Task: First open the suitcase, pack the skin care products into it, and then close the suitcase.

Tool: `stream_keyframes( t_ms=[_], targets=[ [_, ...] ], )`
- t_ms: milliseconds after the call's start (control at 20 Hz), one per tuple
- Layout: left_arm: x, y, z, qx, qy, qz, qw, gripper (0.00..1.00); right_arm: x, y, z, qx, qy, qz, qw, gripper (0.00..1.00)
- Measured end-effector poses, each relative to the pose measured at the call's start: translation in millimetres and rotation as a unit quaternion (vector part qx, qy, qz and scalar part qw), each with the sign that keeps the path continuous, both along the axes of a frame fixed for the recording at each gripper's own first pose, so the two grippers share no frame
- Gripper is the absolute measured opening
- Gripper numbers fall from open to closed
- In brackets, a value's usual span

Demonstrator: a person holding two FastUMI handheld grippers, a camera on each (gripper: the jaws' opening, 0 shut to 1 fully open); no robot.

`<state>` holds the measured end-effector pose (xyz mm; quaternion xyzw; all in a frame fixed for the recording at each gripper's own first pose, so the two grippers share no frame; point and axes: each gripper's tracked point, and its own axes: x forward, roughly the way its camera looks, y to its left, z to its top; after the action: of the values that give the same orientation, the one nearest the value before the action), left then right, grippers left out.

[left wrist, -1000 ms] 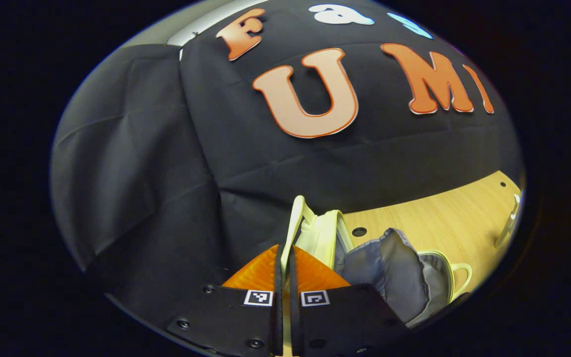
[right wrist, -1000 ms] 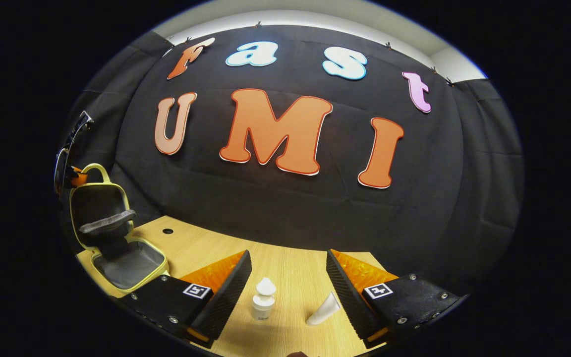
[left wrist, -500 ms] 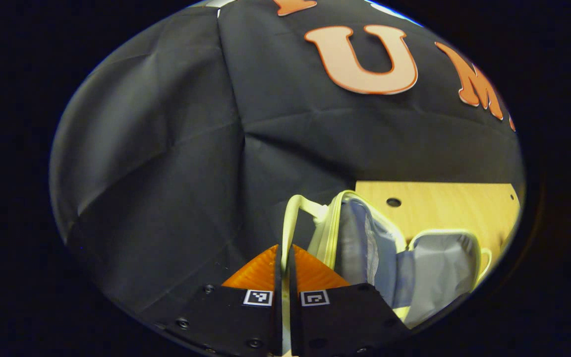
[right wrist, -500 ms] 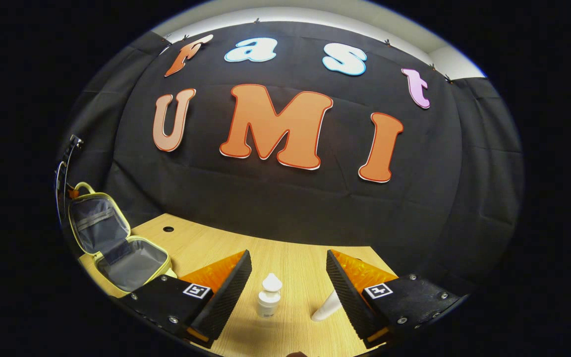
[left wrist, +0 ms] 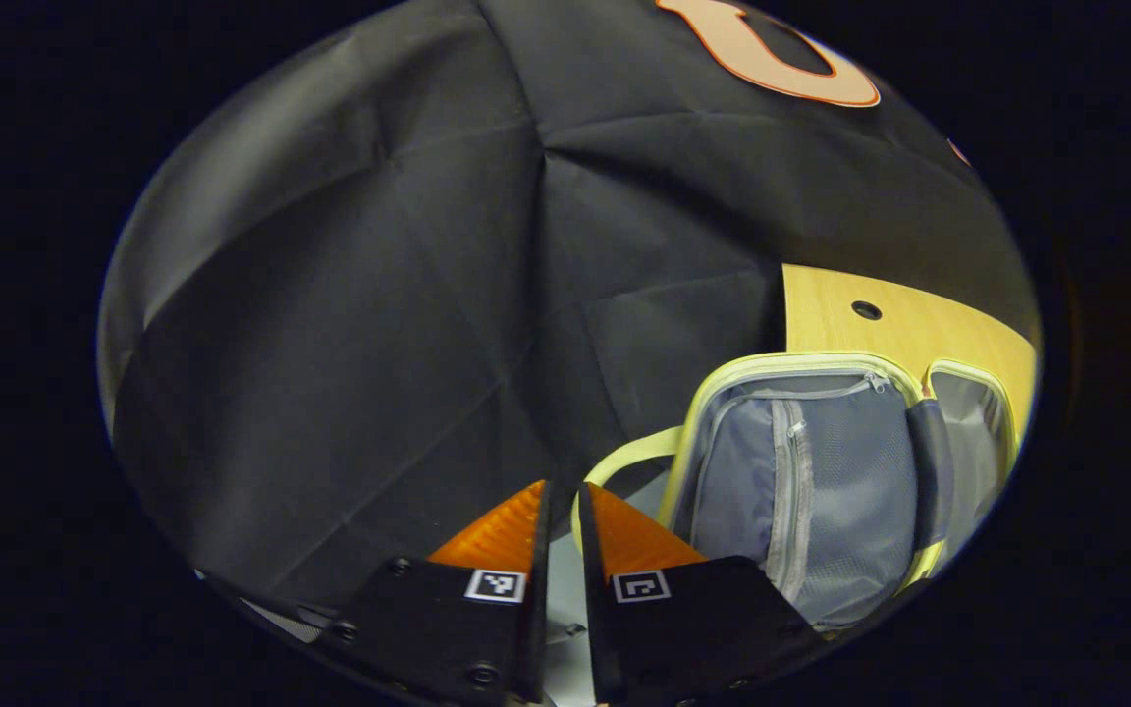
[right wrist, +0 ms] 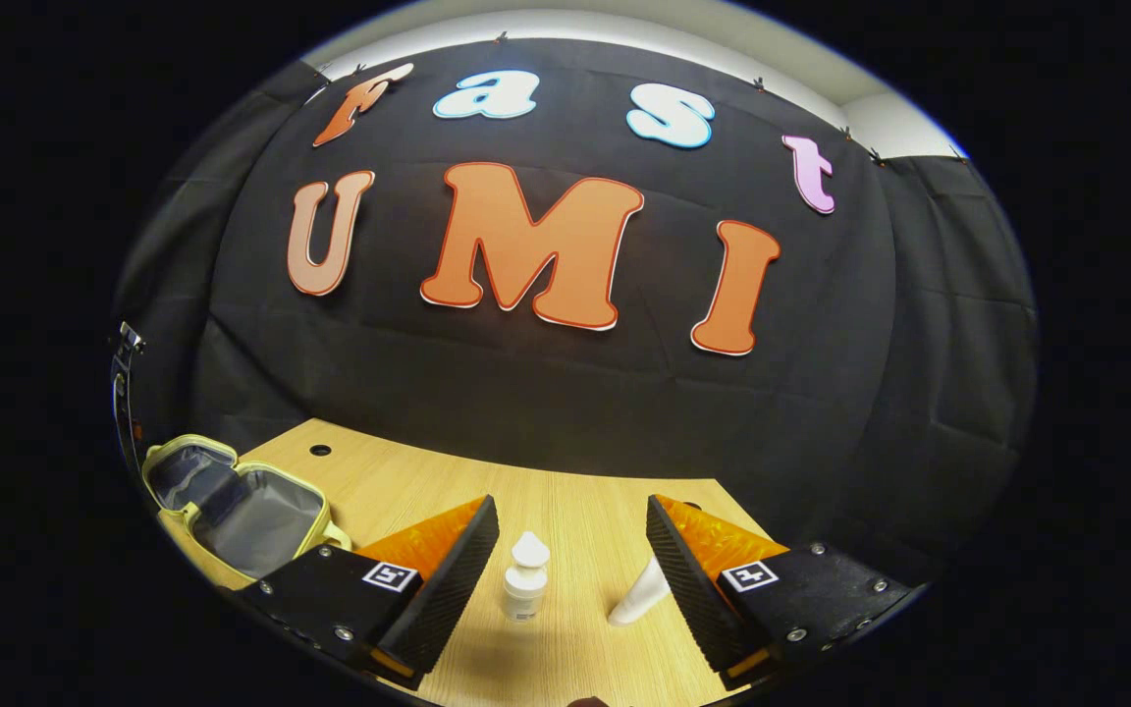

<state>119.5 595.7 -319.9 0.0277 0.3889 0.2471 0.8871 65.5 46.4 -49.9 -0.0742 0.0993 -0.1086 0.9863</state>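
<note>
Wooden desk (right wrist: 585,520) carries an upright bottle (right wrist: 524,579) dead ahead between the right hand-held gripper (right wrist: 570,570)'s wide-open, empty fingers. Nearly closed, the left hand-held gripper (left wrist: 559,550) straddles the open suitcase (left wrist: 801,491)'s handle (left wrist: 615,471); grip uncertain.

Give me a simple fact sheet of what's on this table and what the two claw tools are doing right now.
surface: wooden table
suitcase: small case with pale yellow trim, lying open near the table's edge, grey lining showing
inside of lid: zipped mesh pocket
contents of suitcase: none that I can see
skin care products: small white bottle standing upright; white tube lying beside it
left gripper: fingers nearly together around the case's yellow handle; actual grip unclear
right gripper: open, the bottle between its fingers, untouched
</note>
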Motion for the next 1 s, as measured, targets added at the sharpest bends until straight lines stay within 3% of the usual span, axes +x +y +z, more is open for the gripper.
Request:
stream_keyframes(
  t_ms=[200,450,550,750,1000],
  targets=[
    [11,-31,35,0.028,-0.066,-0.043,0.996,0.41,-5,-1,3,0.003,-0.003,-0.013,1.000,0.96],
    [34,-98,117,0.046,-0.161,-0.109,0.980,0.97,-13,-10,16,0.000,-0.018,-0.034,0.999,0.97],
    [36,-132,147,0.034,-0.194,-0.134,0.971,1.00,-18,-20,20,-0.007,-0.025,-0.043,0.999,0.97],
    [41,-229,214,0.013,-0.256,-0.177,0.950,0.97,-18,-39,28,-0.016,-0.044,-0.050,0.998,0.96],
    [45,-368,253,-0.041,-0.307,-0.214,0.927,0.98,-12,-59,27,-0.002,-0.058,-0.033,0.998,0.96]
  ],
)
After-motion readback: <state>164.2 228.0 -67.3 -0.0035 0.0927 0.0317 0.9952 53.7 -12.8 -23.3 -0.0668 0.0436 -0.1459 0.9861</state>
